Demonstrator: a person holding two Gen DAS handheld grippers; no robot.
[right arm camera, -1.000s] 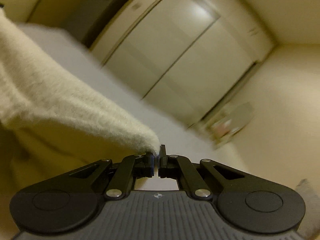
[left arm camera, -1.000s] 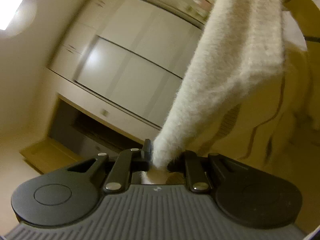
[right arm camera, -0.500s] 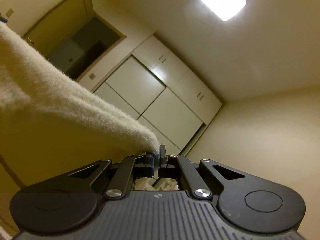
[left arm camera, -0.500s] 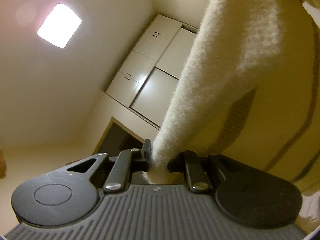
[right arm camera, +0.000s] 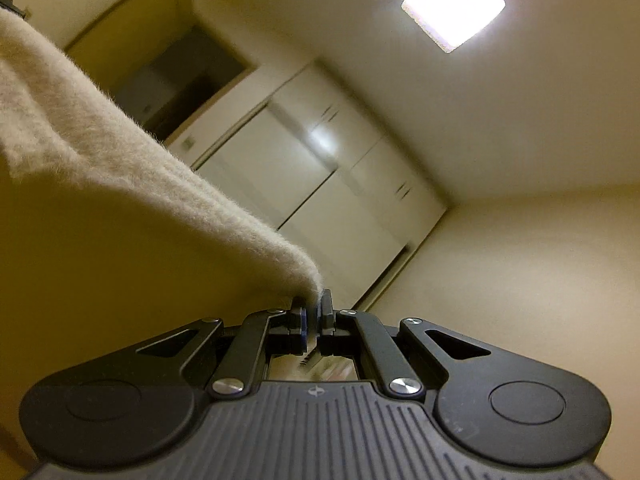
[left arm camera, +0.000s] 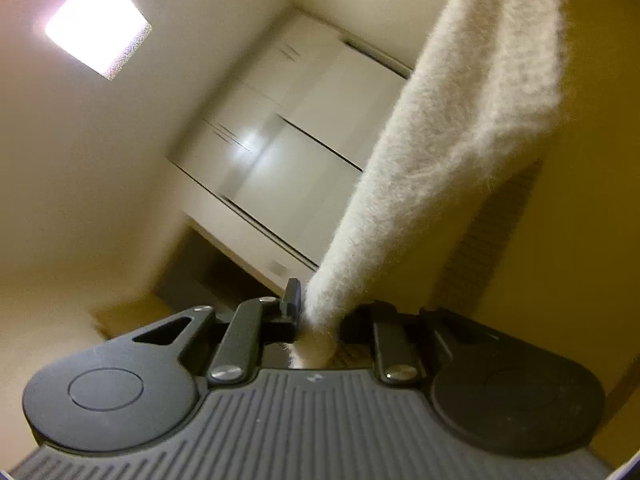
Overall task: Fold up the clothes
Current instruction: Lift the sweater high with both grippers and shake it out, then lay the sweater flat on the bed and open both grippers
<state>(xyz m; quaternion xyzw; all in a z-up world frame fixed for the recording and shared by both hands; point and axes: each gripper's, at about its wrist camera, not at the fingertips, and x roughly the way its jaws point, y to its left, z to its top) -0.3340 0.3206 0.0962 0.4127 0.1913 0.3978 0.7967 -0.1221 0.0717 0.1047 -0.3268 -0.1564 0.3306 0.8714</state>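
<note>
Both wrists tilted slightly since half a second earlier. Left gripper point(left arm camera: 316, 312) and right gripper point(right arm camera: 313, 312) each pinched a corner of the fuzzy cream garment point(left arm camera: 460, 128), held aloft between them. Keeping both corners level and taut should help.

Left claw point(left arm camera: 316, 312) and right claw point(right arm camera: 312, 314) both tilted upward, each clamped on fuzzy cream garment point(left arm camera: 460, 128).

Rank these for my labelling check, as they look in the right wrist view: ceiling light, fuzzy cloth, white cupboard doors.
Largest to smallest:
1. White cupboard doors and fuzzy cloth: alike; the cloth's nearness inflates it.
2. Ceiling light.
</note>
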